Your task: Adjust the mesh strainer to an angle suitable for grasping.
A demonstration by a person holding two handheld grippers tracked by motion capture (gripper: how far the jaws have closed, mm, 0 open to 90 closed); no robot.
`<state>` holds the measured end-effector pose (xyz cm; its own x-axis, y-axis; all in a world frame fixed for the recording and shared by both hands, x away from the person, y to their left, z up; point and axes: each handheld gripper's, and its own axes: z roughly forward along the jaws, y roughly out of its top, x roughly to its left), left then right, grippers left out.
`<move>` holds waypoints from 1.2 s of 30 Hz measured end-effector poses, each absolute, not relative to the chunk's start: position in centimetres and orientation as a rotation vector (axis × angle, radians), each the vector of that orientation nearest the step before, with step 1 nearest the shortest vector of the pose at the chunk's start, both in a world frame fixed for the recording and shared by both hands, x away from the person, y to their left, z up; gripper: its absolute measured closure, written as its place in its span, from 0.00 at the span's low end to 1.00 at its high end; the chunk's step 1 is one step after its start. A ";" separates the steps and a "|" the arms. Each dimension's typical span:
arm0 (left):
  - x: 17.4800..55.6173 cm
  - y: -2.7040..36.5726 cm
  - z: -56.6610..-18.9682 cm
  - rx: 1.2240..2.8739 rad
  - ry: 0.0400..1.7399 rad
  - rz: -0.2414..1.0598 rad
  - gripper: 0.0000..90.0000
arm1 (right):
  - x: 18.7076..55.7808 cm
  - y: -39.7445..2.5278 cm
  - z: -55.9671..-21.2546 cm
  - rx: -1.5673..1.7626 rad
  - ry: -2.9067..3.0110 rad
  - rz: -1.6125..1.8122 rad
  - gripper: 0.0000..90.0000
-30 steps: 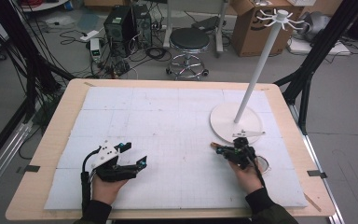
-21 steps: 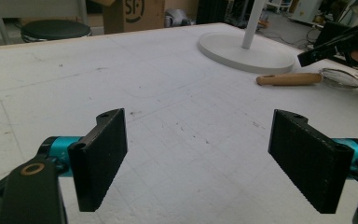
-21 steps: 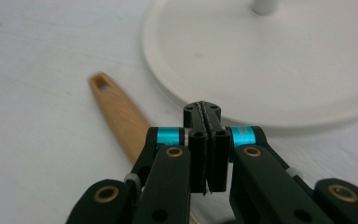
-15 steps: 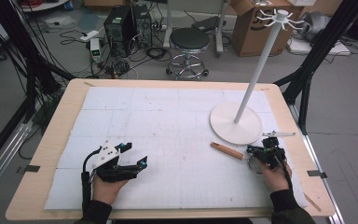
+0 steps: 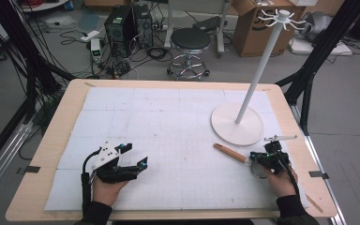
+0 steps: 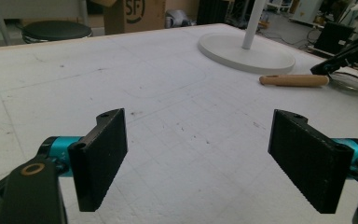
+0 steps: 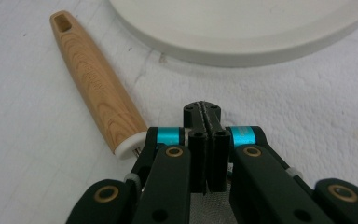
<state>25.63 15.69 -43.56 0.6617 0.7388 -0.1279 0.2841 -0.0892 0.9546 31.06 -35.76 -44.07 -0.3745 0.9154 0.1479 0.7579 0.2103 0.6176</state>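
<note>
Right gripper [image 5: 262,160] back over strainer [image 5: 236,154], handle up-left.

The right gripper [image 7: 206,114] rises from the bottom centre of the frame with its two black jaws pressed flat together. A wooden handle [image 7: 93,81] with a white end cap slants from the upper left down to the gripper's left side. A white round base [image 7: 242,28] curves across the top. Fine mesh [image 7: 209,207] shows beneath the jaws.

even bright light, soft shadows
</note>
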 end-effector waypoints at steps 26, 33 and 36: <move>25.5 15.8 -43.5 1.669 0.846 0.471 0.22 | 26.9 -35.4 -44.0 1.573 2.301 0.945 1.00; 25.5 15.9 -43.5 1.665 0.848 0.470 0.22 | 26.4 -35.5 -43.9 1.582 2.316 0.963 0.99; 25.5 15.8 -43.5 1.666 0.848 0.473 0.22 | 26.4 -36.0 -43.5 1.545 2.216 1.004 0.79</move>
<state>25.46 15.84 -43.53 0.6578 0.7425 -0.1264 0.2832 -0.0883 0.9550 26.45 -35.98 -43.53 -0.4010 0.9002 0.1699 0.7213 0.1960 0.6643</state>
